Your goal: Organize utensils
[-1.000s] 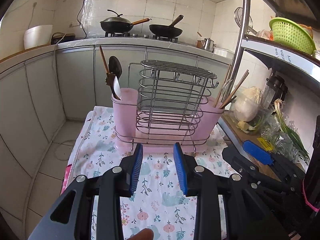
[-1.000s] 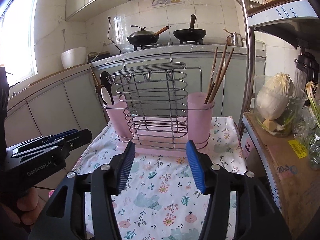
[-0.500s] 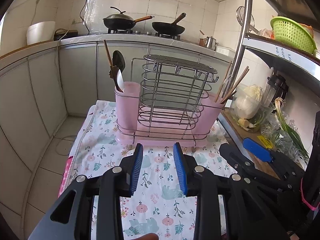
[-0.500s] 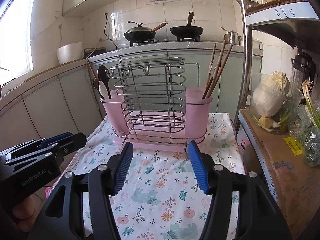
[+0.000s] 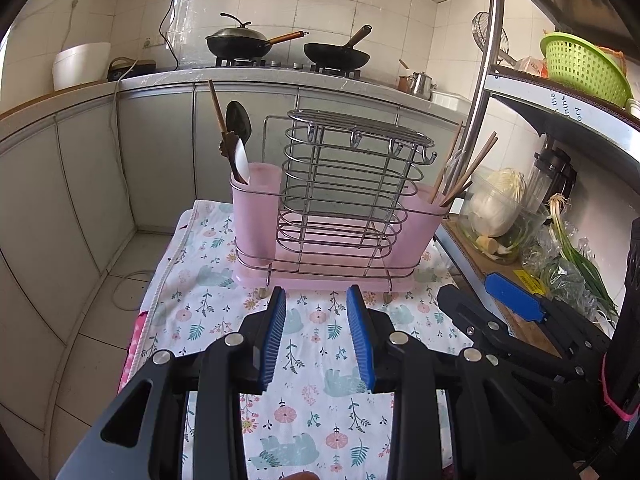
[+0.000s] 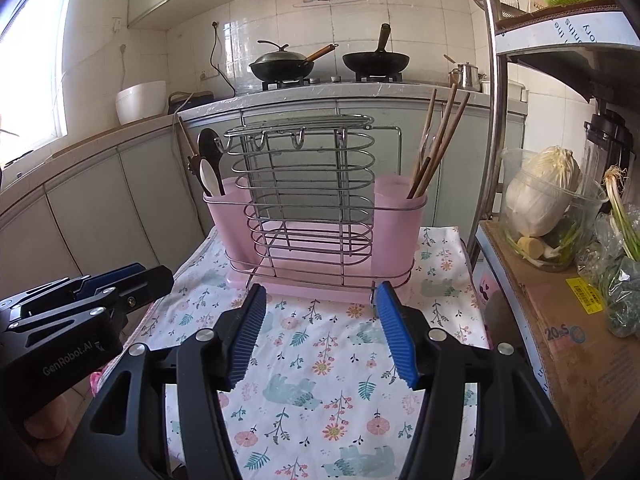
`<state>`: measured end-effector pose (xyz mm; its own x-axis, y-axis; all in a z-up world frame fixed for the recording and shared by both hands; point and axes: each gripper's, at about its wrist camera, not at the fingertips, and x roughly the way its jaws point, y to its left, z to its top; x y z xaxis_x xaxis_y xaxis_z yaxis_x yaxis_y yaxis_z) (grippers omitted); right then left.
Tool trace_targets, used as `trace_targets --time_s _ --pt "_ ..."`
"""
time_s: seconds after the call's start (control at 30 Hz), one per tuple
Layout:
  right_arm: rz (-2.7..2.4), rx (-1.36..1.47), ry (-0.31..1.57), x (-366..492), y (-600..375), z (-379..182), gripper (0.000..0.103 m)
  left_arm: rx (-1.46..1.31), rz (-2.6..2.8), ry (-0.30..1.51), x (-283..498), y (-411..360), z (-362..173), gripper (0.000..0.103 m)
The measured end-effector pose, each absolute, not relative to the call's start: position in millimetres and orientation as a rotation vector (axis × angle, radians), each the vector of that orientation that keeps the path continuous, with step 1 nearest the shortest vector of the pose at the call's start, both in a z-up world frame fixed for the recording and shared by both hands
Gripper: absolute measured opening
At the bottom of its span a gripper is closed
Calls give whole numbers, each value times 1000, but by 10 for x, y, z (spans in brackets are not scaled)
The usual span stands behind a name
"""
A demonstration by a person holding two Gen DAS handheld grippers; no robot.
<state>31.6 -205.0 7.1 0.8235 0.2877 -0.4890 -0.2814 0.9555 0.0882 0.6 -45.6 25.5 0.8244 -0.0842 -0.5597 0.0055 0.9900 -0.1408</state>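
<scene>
Left wrist view: left gripper (image 5: 316, 336), jaws moderately apart, empty, above floral-cloth desk (image 5: 200, 280). Utensil holder (image 5: 336, 216) stands straight ahead, apart from the tips; long axis runs left-right. Spoons (image 5: 238, 148) upright in left pink cup, chopsticks (image 5: 460, 176) leaning right in right cup.

Right wrist view: right gripper (image 6: 322, 332), jaws wide, empty. Utensil holder (image 6: 312, 216) dead ahead, nearer this hand by appearance. Chopsticks (image 6: 436, 140) point up-right; spoons (image 6: 210, 164) bowls-up. No loose utensil visible; task likely near done.
</scene>
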Motion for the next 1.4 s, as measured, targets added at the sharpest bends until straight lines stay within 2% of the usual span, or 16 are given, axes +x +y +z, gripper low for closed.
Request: trace_targets --time_s 1.4 --pt "311 31 533 347 -2085 20 58 -117 -51 597 -14 -510 291 31"
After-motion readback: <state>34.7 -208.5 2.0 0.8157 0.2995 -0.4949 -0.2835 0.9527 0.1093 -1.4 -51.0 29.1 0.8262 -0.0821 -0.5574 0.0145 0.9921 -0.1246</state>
